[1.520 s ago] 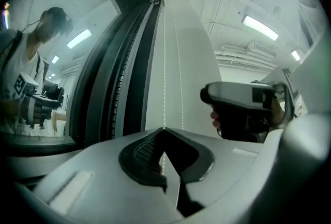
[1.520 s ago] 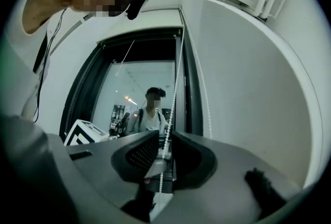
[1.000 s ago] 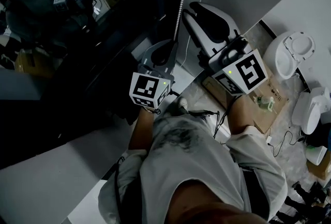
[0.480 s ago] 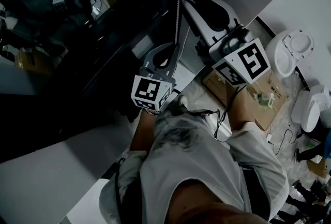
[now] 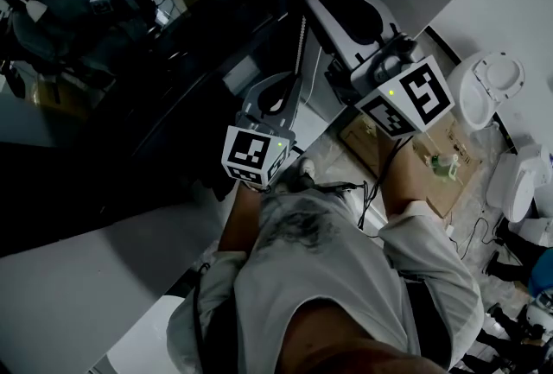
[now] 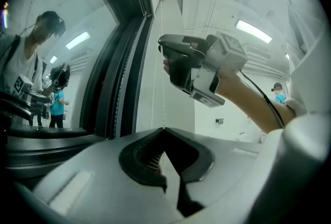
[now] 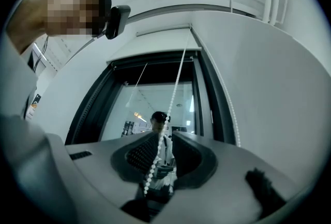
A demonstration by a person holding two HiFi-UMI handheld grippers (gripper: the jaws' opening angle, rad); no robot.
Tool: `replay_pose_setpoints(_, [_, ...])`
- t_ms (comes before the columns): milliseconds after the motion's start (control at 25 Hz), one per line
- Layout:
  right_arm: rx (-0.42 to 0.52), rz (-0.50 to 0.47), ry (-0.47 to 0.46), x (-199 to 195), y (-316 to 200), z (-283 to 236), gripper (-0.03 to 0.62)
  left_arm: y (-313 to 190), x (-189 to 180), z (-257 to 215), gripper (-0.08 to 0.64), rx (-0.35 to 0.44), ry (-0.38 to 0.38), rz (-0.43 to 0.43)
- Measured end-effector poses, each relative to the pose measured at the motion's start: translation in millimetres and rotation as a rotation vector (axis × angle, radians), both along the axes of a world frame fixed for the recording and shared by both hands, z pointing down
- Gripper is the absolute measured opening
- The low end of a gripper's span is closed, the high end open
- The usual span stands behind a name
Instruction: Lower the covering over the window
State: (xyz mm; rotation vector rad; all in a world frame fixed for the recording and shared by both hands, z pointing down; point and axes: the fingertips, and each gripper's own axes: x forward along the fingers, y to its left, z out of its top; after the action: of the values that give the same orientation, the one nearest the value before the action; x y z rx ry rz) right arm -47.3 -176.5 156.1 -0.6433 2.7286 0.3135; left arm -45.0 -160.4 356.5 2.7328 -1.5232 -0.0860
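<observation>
The left gripper (image 6: 164, 130) is clenched on the thin bead chain (image 6: 163, 62), just right of the dark-framed window (image 6: 62, 62). Higher up, the right gripper (image 7: 165, 136) is released: its jaws stand apart and the chain runs between them, nearer the left pad. The roller blind (image 7: 161, 31) is drawn up at the window's top, leaving the glass uncovered

Looks glossy and mirror-like on the window glass (image 5: 104, 61), smooth and white on the bead chain (image 7: 176, 88), matt grey plastic on the left gripper (image 6: 164, 130) and right gripper (image 7: 163, 136), ribbed black on the pads (image 7: 139, 153), creased cloth on the shirt (image 5: 328, 277).
</observation>
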Motion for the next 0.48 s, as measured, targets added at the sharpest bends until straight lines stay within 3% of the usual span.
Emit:
replay_pose_setpoints(160, [0.007, 0.031, -0.001, 0, 2, -3, 0.029, 5, 0, 0, 0.008, -0.001, 0.006, 0.004])
replay_pose_setpoints(480, [0.005, 0.081, 0.076, -3, 8, 12, 0.023, 13, 3, 13, 0.008, -0.033, 0.021, 0.026])
